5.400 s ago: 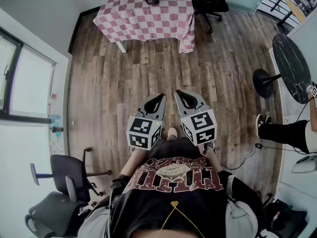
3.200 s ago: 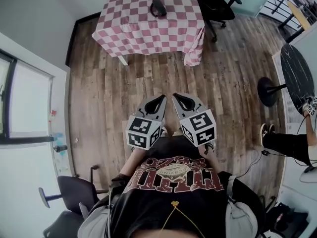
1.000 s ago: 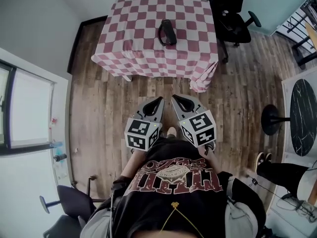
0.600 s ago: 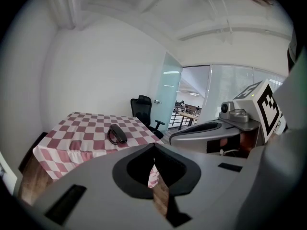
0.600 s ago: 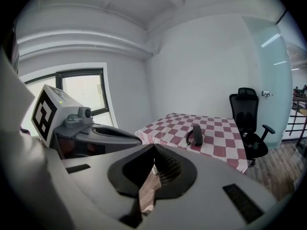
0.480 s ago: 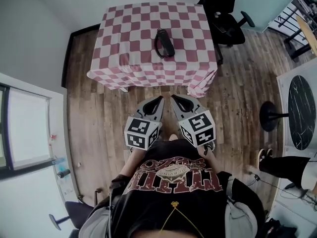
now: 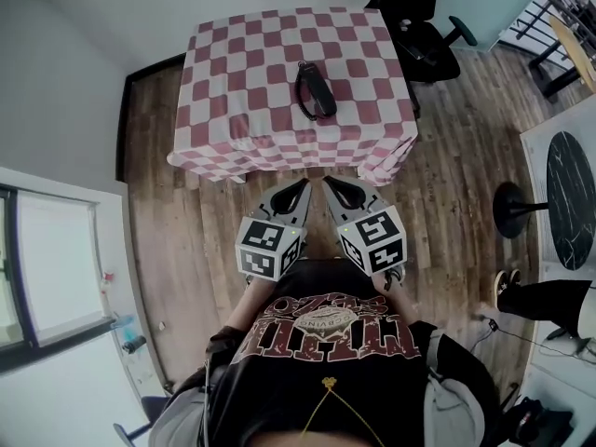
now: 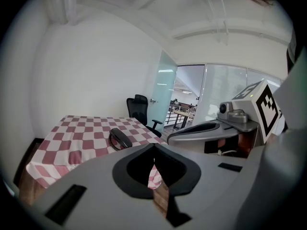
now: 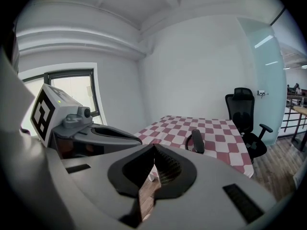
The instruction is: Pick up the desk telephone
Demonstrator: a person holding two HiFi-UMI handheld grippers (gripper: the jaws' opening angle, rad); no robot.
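Note:
The black desk telephone (image 7: 316, 91) lies on a table with a red-and-white checked cloth (image 7: 233, 110), a little right of its middle. Both grippers are held side by side at waist height over the wood floor, short of the table's near edge. My left gripper (image 7: 303, 186) is shut with nothing in it, and my right gripper (image 7: 328, 182) is shut and empty as well. In the left gripper view the telephone (image 8: 120, 138) lies ahead left beyond the closed tips (image 8: 154, 145). From the right gripper view the telephone (image 9: 196, 141) sits ahead right of the closed tips (image 9: 154, 146).
A black office chair (image 7: 419, 17) stands at the table's far right corner. A round dark table (image 7: 570, 184) and another person's leg and shoe (image 7: 540, 298) are at the right. A window (image 7: 47, 268) runs along the left wall.
The checked table and the telephone have come nearer in the head view as I walked toward them. Both grippers keep the same shut pose in front of my body.

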